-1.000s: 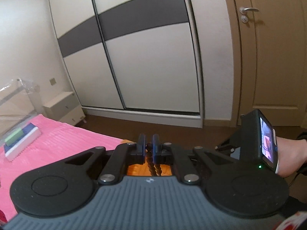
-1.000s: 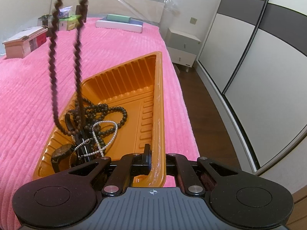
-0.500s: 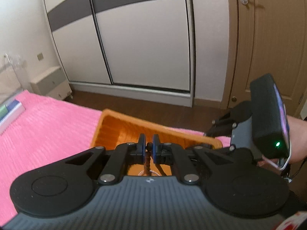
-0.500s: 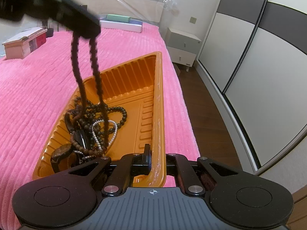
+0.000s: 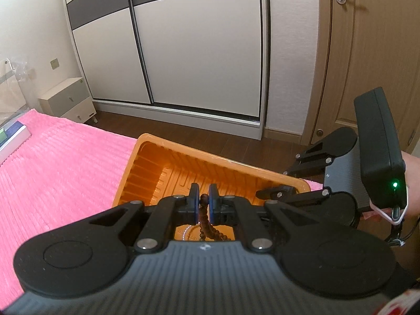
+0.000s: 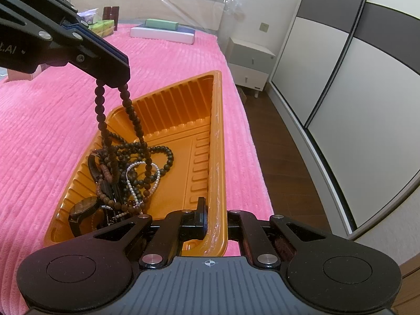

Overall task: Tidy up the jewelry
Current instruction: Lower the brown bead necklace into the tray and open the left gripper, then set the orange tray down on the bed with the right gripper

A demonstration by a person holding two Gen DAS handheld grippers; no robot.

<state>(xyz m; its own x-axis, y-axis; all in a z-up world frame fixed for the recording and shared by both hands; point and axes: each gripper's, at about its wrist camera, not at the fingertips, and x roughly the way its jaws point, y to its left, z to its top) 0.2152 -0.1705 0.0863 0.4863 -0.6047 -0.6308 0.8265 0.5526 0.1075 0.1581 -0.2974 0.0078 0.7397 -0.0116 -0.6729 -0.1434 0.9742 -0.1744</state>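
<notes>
Pink ribbed bedding (image 6: 52,136) covers a bed in a bedroom, with a sliding wardrobe (image 5: 199,52) and a wooden door (image 5: 372,52) beyond its foot. An orange ridged tray (image 6: 207,120) lies on the bed near its edge.

Seen from the right wrist, the left tool (image 6: 115,80) hangs above the tray, its jaws clamped together on a dark beaded necklace (image 6: 101,110). Two strands of the necklace drop straight down from that tool into the tray, their lower end resting on a tangle of jewelry below it. That tangle holds more dark bead strings (image 6: 157,152), a white pearl strand (image 6: 131,181) and a black wristwatch (image 6: 84,207).

The right tool (image 6: 210,220) sits at the tray's near end, its jaws closed on the tray's rim (image 6: 219,183).

From the left wrist, the left tool (image 5: 203,204) shows beads pinched between its blue pads (image 5: 195,204), and the right tool (image 5: 275,191) lies just to its right, at the tray's corner.
</notes>
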